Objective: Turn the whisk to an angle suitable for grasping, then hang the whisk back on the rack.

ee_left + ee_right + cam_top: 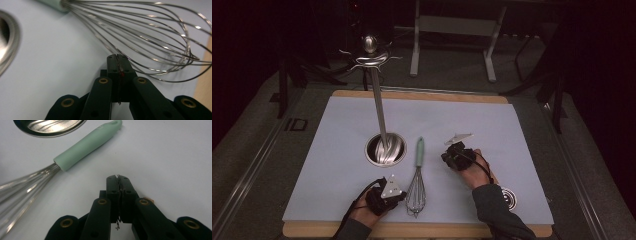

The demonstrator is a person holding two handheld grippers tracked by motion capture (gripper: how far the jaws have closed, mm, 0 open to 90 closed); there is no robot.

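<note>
A whisk (416, 186) with a mint-green handle (419, 151) lies on the pale blue mat, its wire head toward the near edge. My left gripper (402, 196) sits just left of the wire head and is shut with nothing in it. In the left gripper view its tips (117, 56) rest right beside the wires (150, 30). My right gripper (445, 157) lies to the right of the handle, a short gap away. In the right gripper view its jaws (118, 178) are pressed together and empty, with the handle (87, 145) ahead on the left.
A steel stand has a round dished base (385, 149), a tall pole and curled hooks at the top (371, 54), just left of the whisk handle. The mat (337, 125) covers a wooden board (412, 230). A small round metal disc (508, 198) lies by the right forearm.
</note>
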